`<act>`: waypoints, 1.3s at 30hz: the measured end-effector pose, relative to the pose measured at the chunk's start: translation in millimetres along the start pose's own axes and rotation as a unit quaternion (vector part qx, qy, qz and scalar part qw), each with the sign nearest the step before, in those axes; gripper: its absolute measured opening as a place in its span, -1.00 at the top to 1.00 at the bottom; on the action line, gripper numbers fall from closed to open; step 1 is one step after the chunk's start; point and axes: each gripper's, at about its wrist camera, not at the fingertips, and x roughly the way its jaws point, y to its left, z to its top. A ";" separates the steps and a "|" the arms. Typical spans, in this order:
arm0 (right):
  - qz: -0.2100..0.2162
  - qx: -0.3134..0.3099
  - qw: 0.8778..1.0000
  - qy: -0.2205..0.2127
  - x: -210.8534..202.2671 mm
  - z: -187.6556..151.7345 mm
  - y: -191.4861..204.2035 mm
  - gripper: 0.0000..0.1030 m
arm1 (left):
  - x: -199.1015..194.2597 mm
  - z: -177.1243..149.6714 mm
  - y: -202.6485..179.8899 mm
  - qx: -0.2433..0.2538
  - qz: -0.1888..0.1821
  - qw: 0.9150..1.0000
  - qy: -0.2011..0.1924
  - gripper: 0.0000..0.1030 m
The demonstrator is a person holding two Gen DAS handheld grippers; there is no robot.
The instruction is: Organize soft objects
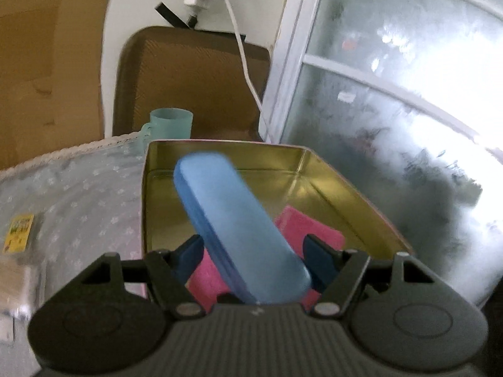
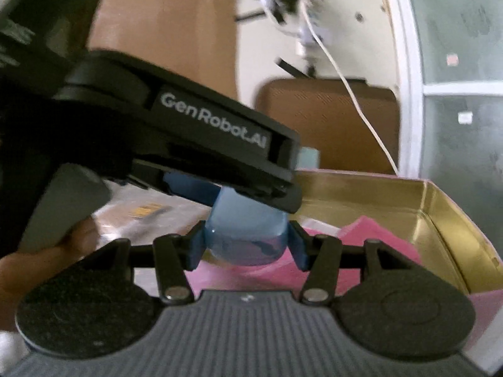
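We hold one blue case [image 1: 239, 223] with both tools, over the open tin [image 1: 345, 188]. The left gripper [image 1: 254, 257] stands about half open with the case slanting between its pads; in its own view the pads seem to flank the case loosely, and we cannot tell whether they press. The right gripper [image 2: 246, 245] is about half open too, closed on the case's rounded end [image 2: 248, 235], pads touching both sides. In the right view the left tool's body crosses from 9 o'clock toward the centre, just above the right fingers.

Risks, as we judge them: the two tools crowd each other, so any twist by one could lever the case out of the other's grip and drop it on the tin's rim. The smooth, rounded end may also slip from the right pads.

A pink cloth [image 1: 301, 229] already lies in the tin's near part, toward 5 o'clock. The far floor, toward 12 o'clock, is bare. The tin's right wall runs from 1 to 4 o'clock. A cup [image 1: 171, 122] stands beyond the tin at 11 o'clock, and a white cable [image 1: 242, 50] hangs behind it, well apart.
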 end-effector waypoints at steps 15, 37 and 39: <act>-0.006 0.006 0.999 -0.037 -27.2 -21.4 20.0 -0.22 | -71.2 -52.2 24.5 -0.010 0.027 0.999 -0.038 -0.44; 0.145 -0.074 0.982 0.098 89.7 15.9 164.1 -0.53 | -152.0 -157.5 196.1 -0.144 0.250 0.956 -0.054 -0.51; 0.144 -0.062 0.981 0.113 113.6 20.6 174.8 -0.70 | -153.1 -157.9 193.7 -0.138 0.251 0.956 -0.059 -0.51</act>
